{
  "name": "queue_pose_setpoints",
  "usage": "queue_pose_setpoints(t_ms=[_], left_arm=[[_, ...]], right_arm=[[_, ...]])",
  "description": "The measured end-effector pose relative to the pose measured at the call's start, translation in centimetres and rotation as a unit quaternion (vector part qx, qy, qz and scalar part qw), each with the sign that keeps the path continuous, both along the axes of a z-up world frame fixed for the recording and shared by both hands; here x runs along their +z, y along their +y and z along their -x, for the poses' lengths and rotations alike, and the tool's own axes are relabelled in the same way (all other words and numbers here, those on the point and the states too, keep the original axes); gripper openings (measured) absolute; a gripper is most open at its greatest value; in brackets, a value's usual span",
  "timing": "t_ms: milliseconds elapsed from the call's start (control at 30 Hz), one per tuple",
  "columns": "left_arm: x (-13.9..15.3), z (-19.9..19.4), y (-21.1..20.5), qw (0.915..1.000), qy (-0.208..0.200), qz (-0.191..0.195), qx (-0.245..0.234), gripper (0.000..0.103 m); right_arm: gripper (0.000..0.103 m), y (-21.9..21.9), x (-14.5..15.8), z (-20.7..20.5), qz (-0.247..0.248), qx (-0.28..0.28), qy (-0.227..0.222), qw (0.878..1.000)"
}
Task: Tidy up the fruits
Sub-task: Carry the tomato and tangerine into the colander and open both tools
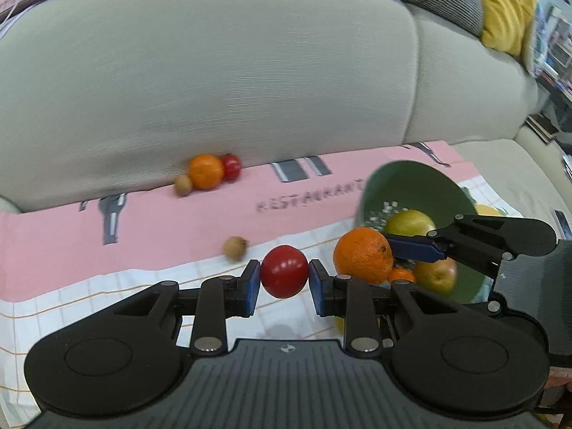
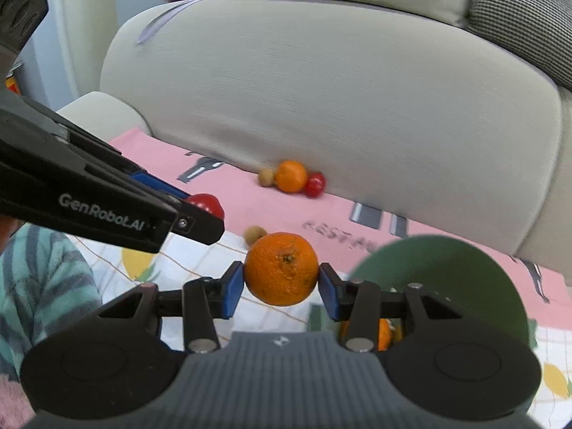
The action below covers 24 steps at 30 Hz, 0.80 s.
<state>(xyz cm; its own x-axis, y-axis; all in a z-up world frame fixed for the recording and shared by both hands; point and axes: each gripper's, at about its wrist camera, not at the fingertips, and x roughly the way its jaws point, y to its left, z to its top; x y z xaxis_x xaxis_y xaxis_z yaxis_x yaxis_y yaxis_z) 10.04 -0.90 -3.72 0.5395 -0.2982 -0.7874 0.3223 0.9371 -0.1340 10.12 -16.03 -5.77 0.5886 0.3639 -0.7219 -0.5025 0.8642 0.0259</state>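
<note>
Left gripper [image 1: 285,276]: its blue pads are clamped on a small red tomato [image 1: 284,271], smooth and glossy, held clear above the cloth; in the right wrist view the same tongs reach in from the left with the red fruit at their tip.
Right gripper [image 2: 281,282]: closed on an orange [image 2: 281,269], round, pebbled skin, stem scar facing the camera (one pad on each side of it).
Checked cloth [image 1: 107,300]: white with thin orange lines and yellow lemon prints, lying under both grippers.
Sleeve [image 2: 39,275]: teal and grey stripes, at the lower left of the right wrist view.
Green bowl [image 1: 411,182]: tipped so its mouth faces the camera, just right of the held orange; inside it a yellow-green apple [image 1: 409,222], a second reddish-green fruit lower down, and a bit of another orange fruit. The right gripper's finger crosses in front of the bowl's mouth.
Loose brown fruit [image 1: 235,247]: small, round, tan, alone at the edge of the pink cloth, just beyond the tomato.
Pink cloth [image 1: 161,221]: printed with grey cutlery shapes and blurred lettering, spread over the sofa seat.
Far cluster: a tangerine [image 1: 205,171] with a small brown fruit [image 1: 183,184] touching on its left and a red tomato [image 1: 231,166] on its right, all against the foot of the backrest.
Sofa backrest [image 1: 214,71]: pale grey-beige, closing off the scene; a yellow cushion [image 1: 507,3] at the far right.
</note>
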Motion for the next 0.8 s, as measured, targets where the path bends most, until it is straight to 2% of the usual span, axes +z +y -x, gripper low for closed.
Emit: queue_pose_setpoints(t_ms=[367, 600, 800], left_arm=[[0.5, 0.7, -4.7, 0.9987, 0.002, -0.002, -0.051, 0.032], [-0.1, 0.2, -7.3, 0.9965, 0.012, -0.006, -0.082, 0.032], [-1.0, -0.6, -9.5, 0.9936, 0.021, -0.014, -0.111, 0.032]], right_arm=[[0.043, -5.7, 0.2, 0.5, -0.018, -0.064, -0.001, 0.998], [0.043, -9.5, -1.1, 0.7, -0.004, -0.093, 0.021, 0.995], [0.043, -12.6, -2.1, 0.5, -0.015, -0.128, 0.047, 0.991]])
